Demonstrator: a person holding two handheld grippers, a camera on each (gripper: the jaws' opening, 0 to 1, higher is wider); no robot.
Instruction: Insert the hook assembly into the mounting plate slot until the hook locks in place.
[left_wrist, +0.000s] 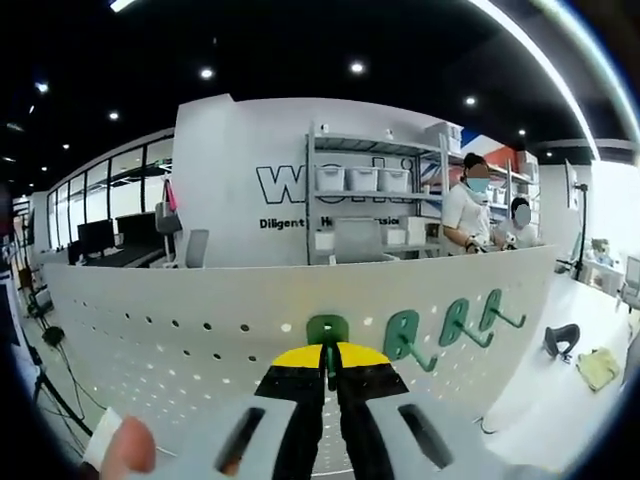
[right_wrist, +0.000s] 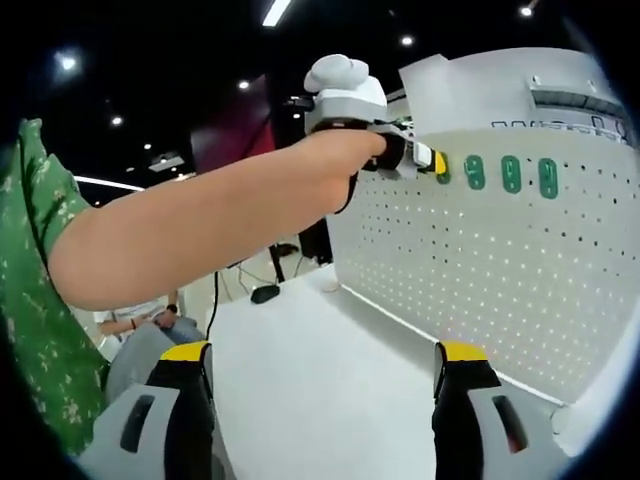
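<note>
Left gripper view: the left gripper (left_wrist: 330, 362), black jaws with yellow tips, is clenched on a green plastic hook assembly (left_wrist: 327, 330), pressing its rounded back plate against the white perforated mounting plate (left_wrist: 200, 320). The jaws stand nearly together with the hook's stem pinched between them. Whether the hook has seated fully in its slot cannot be told from here.

To the right along the same row, three more green hooks (left_wrist: 452, 325) hang on the plate, each with a prong sticking out toward the viewer. They sit well apart from one another and apart from the held one.

Further right, on the white table (left_wrist: 540, 390) beyond the plate's end, lie a small dark curved object (left_wrist: 562, 340) and a crumpled yellow cloth (left_wrist: 597, 367). Behind the plate stand a grey shelving unit with white bins (left_wrist: 365, 180) and two people (left_wrist: 470, 212) beside it. A fingertip (left_wrist: 128, 448) shows at the near left.

Right gripper view: the right gripper (right_wrist: 325, 385) is released, its two yellow-tipped jaws standing wide apart with nothing between them, over the white table. Far ahead, a bare arm (right_wrist: 200, 225) with a green patterned sleeve (right_wrist: 30, 290) reaches across to the left gripper (right_wrist: 425, 158), which meets the upright mounting plate (right_wrist: 480, 270) at its top row. The three hung hooks (right_wrist: 511, 173) line up just right of that contact point.
</note>
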